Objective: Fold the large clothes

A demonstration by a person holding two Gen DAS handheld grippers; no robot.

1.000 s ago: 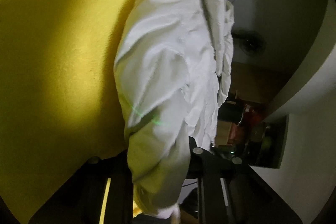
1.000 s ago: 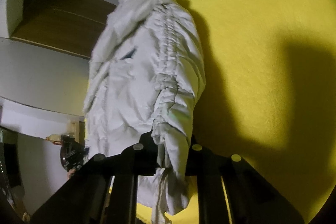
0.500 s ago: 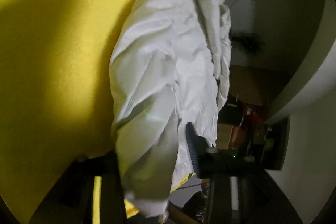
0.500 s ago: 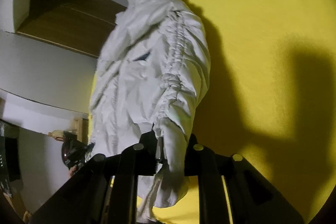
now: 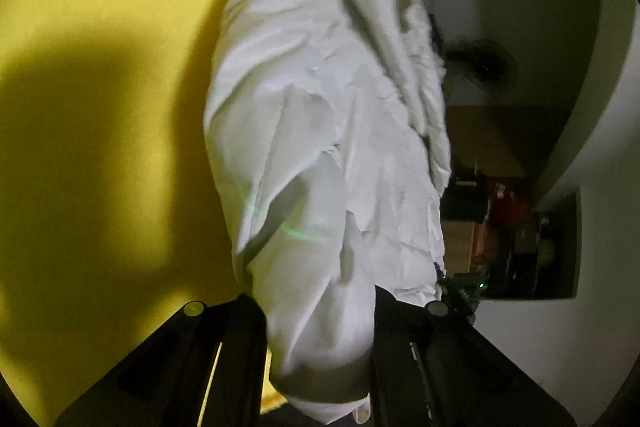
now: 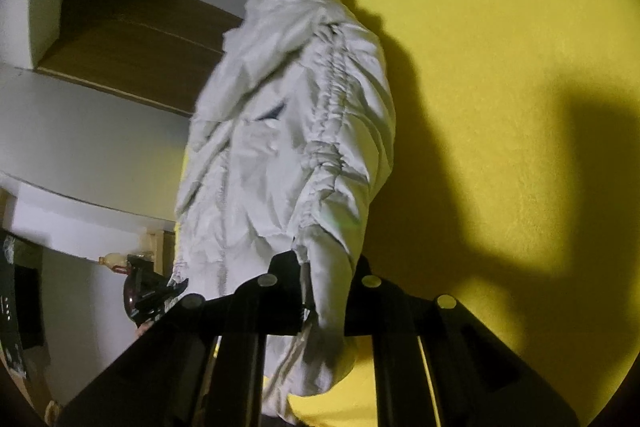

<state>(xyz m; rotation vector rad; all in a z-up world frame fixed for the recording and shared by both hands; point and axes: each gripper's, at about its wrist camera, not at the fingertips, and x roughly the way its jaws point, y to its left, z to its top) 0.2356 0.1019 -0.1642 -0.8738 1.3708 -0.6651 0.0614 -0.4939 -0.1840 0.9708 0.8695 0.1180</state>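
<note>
A large crumpled white garment (image 5: 312, 107) hangs stretched between both grippers above a yellow surface (image 5: 100, 27). In the left wrist view my left gripper (image 5: 316, 307) is shut on a thick bunched fold of it, the jaws closing tight on the cloth. In the right wrist view the garment (image 6: 280, 147) shows a gathered elastic seam and a drawstring hanging down. My right gripper (image 6: 324, 267) pinches that end, its jaws closing with the cloth between the pads. Cloth hides the inner faces of all the fingers.
The yellow surface (image 6: 500, 27) carries big dark shadows. A fan (image 5: 480, 63) and a cluttered shelf (image 5: 520, 227) lie to the right in the left wrist view. Brown wooden panels (image 6: 132, 39) and white walls fill the left of the right wrist view.
The left jaws spread apart half a second ago and have closed again on a thicker bunch of cloth. The right gripper keeps its hold and has barely moved.
</note>
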